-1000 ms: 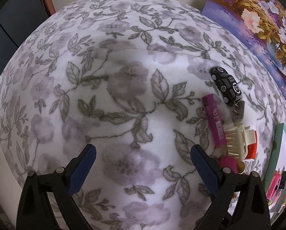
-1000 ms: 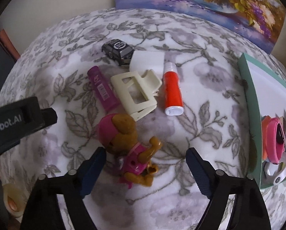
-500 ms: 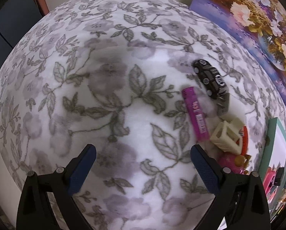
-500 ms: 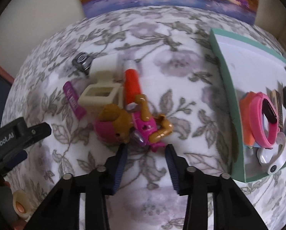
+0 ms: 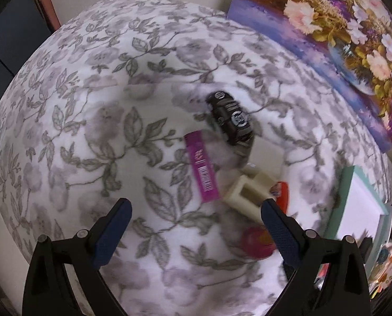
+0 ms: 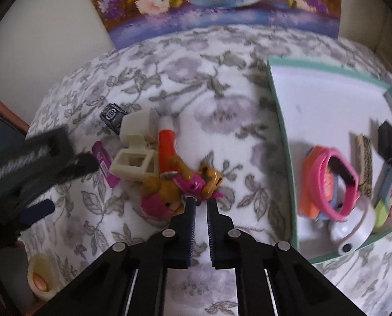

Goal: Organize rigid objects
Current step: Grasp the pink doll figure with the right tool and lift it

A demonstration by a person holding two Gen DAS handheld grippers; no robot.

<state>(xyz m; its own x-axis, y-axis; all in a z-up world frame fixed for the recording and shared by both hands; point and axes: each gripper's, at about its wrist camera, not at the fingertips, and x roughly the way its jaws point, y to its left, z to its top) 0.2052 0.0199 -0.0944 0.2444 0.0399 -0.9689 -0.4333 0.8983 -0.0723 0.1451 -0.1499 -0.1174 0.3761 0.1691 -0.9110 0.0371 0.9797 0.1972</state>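
The right hand-held gripper (image 6: 200, 202) has its blue-padded jaws drawn close together, pinching a thin part of the brown and pink plastic toy dog figure (image 6: 181, 187) at its near edge; the figure lies on the white surface covered with a grey leaf-and-flower printed cloth (image 6: 217, 110). Touching the figure on its far side are an orange tube with a white cap (image 6: 165, 142) and a cream plastic hair claw clip (image 6: 134, 158), with a flat magenta stick-shaped pack (image 6: 105, 164) just beside the clip and a black toy car (image 6: 111, 114) farther back. To the right sits a shallow mint-green tray with a white floor (image 6: 280, 131), holding a pink wristband watch (image 6: 335, 181), orange bands, a small black box and other small pieces crowded at its near end. The left hand-held gripper (image 5: 194, 222) hangs above the cloth with its jaws spread wide and nothing between them; ahead of it lie the magenta pack (image 5: 202, 168), the black toy car (image 5: 231, 121) and the cream clip (image 5: 246, 192). A flower painting (image 5: 340, 39) leans against the wall behind.
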